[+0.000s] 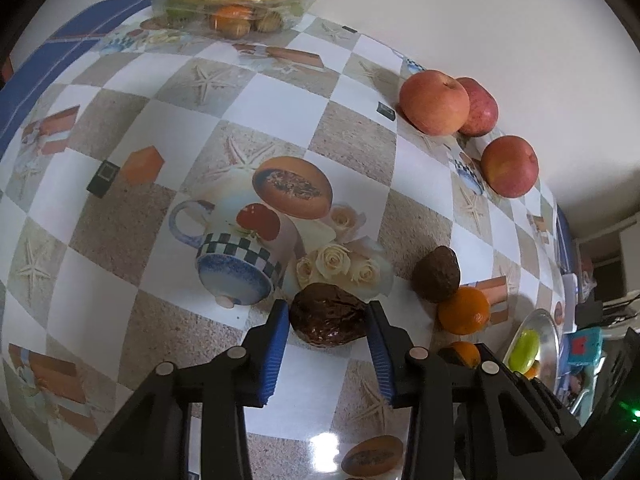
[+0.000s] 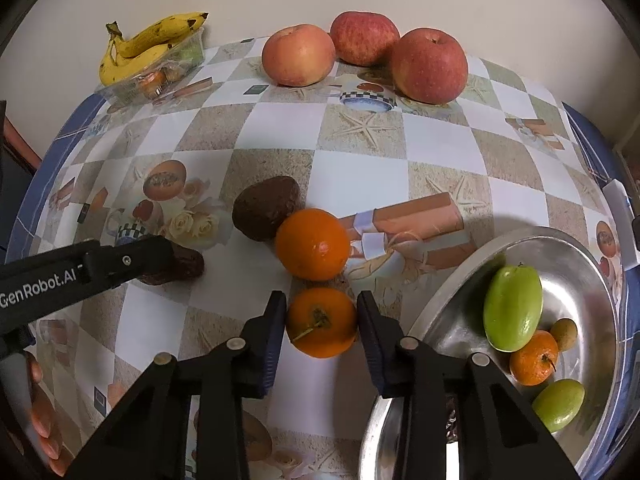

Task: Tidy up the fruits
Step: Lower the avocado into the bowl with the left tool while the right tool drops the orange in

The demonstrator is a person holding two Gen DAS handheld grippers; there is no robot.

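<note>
A dark brown wrinkled fruit (image 1: 328,320) lies on the patterned tablecloth, and my left gripper (image 1: 326,312) has its blue pads pressed on both sides of it. In the right wrist view my right gripper (image 2: 320,304) is closed on a small orange (image 2: 322,322) with a stem, which also rests on the cloth. A second orange (image 2: 312,244) and another brown fruit (image 2: 266,208) lie just beyond it. The left gripper (image 2: 120,264) reaches in from the left there, covering part of its brown fruit (image 2: 184,268).
A metal bowl (image 2: 568,264) at the right holds two green fruits, a small orange and a small brown one. Three apples (image 2: 430,66) sit by the back wall. Bananas (image 2: 148,46) rest on a clear tray (image 2: 120,94) of small fruits at the back left. A hand (image 2: 44,420) shows at lower left.
</note>
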